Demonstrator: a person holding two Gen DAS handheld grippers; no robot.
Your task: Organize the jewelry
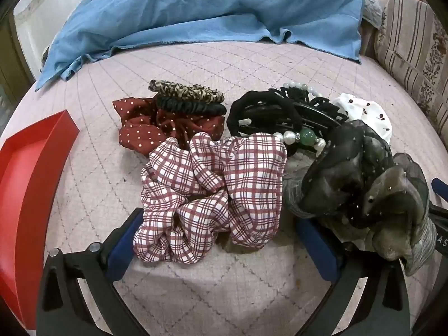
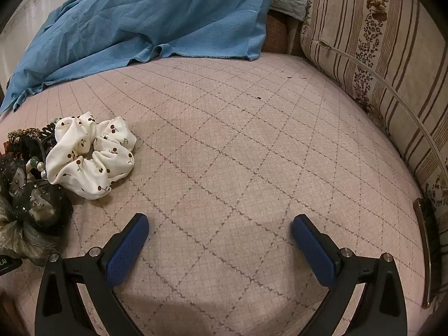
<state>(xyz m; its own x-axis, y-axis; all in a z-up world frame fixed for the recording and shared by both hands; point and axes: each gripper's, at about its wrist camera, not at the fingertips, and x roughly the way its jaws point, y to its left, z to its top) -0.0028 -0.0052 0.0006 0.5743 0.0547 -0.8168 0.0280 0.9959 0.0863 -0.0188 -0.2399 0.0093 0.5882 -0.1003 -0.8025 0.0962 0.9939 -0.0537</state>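
1. Left wrist view: left gripper [image 1: 215,240] has its jaws spread wide, holding nothing. The plaid scrunchie [image 1: 210,196] sits between the blue pads but neither pad presses on it. It's in the near-middle of the pinkish quilted bed cover [image 1: 92,184].
2. Same view, rest of the pile: red dotted scrunchie [image 1: 145,128] behind the plaid one, w/ a leopard-print tie [image 1: 187,91] and a black satin tie [image 1: 190,106] stacked on it. To the right, a black claw clip [image 1: 280,117], a bead-and-pearl tie [image 1: 302,138], then a dark organza scrunchie [image 1: 364,182] close to the lens. Red tray [image 1: 33,173] at far left, well apart from the pile; prob. the drop spot.
3. Handling, my read: plaid one is light, soft, squashy fabric; it'll collapse under the pads, so pinch across a thick gathered fold, not a loose frill edge. Not fragile. Claw clip is stiff, teeth could snag neighbours; beads are hard and likely slippery.
4. Right wrist view: right gripper [image 2: 221,232] also stands wide apart, nothing in it, over bare cover. White cherry-print scrunchie [image 2: 92,156] lies up-left of it, near but not touching; pile edge is beyond at far left.
5. Bkgd: blue cloth [image 2: 140,19] heaped at back, striped cushion [image 2: 378,56] at right.
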